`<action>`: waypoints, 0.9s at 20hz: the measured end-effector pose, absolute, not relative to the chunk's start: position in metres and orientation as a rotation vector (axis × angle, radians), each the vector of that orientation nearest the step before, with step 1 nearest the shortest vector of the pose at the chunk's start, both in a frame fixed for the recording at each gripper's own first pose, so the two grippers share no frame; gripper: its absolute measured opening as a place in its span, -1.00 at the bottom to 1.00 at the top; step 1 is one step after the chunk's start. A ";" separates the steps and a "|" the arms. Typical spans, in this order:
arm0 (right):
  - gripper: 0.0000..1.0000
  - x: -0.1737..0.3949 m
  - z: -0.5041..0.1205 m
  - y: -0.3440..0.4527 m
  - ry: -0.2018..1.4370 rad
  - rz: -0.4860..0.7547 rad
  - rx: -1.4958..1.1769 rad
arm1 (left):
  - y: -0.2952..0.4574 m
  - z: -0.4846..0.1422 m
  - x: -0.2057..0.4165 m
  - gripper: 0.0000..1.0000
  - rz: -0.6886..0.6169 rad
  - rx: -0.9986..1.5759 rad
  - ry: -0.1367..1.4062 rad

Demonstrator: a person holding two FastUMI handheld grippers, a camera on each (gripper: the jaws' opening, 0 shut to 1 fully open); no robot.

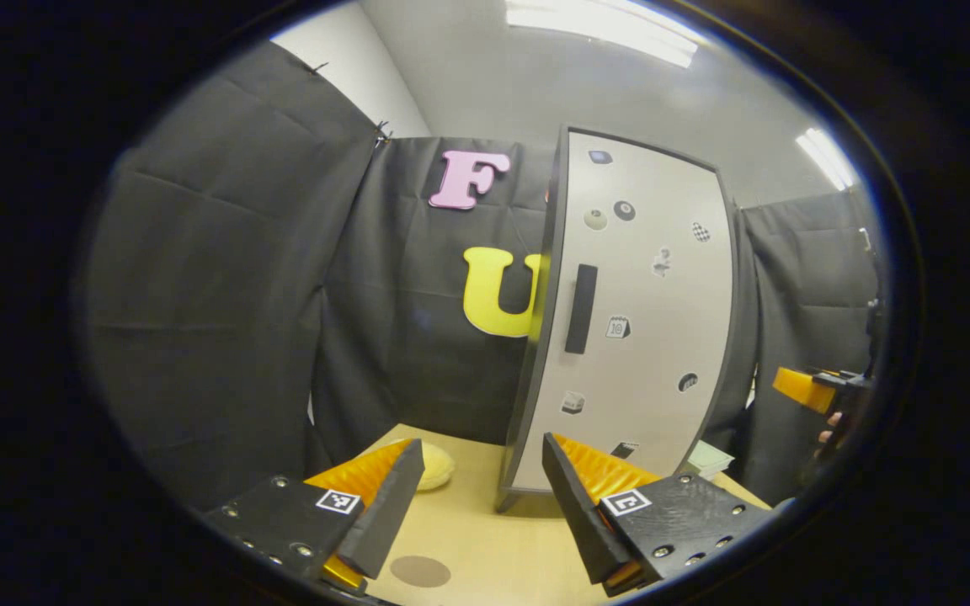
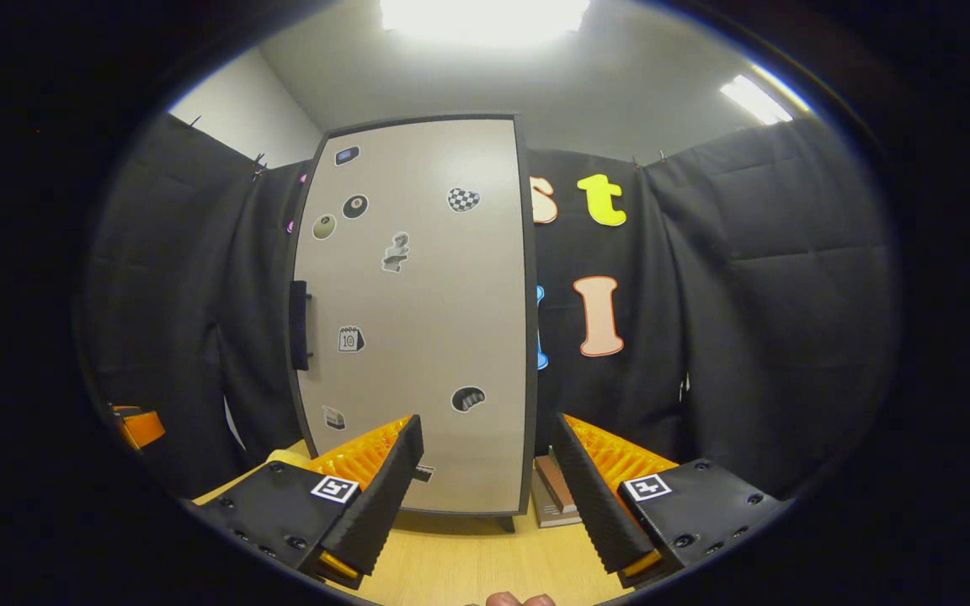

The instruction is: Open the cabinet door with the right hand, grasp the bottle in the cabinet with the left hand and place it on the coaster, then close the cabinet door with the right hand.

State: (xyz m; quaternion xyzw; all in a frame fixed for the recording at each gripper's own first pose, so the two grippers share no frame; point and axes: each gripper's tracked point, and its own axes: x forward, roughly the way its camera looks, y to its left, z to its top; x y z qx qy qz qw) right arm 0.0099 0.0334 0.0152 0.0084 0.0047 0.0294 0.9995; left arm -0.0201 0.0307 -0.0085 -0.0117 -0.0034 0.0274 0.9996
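Books [image 2: 554,492] lie beside closed cabinet door [image 2: 418,311].

Coaster [image 1: 420,571] — on table [image 1: 485,539], before cabinet [image 1: 628,311]

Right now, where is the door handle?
The handle sits on the door's left edge at mid-height in the right gripper view, above and left of the right tongs.
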 end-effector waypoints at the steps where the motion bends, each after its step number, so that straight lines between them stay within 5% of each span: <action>1: 0.97 0.013 0.018 0.036 0.017 0.062 0.025 | 0.033 -0.010 -0.022 0.69 0.062 -0.016 -0.005; 12: 0.86 0.061 0.069 0.106 0.022 0.196 0.066 | 0.056 -0.025 -0.036 0.75 0.144 0.005 0.025; 18: 0.96 0.076 0.094 0.180 -0.006 0.315 0.046 | 0.088 -0.036 -0.048 0.75 0.239 -0.022 0.048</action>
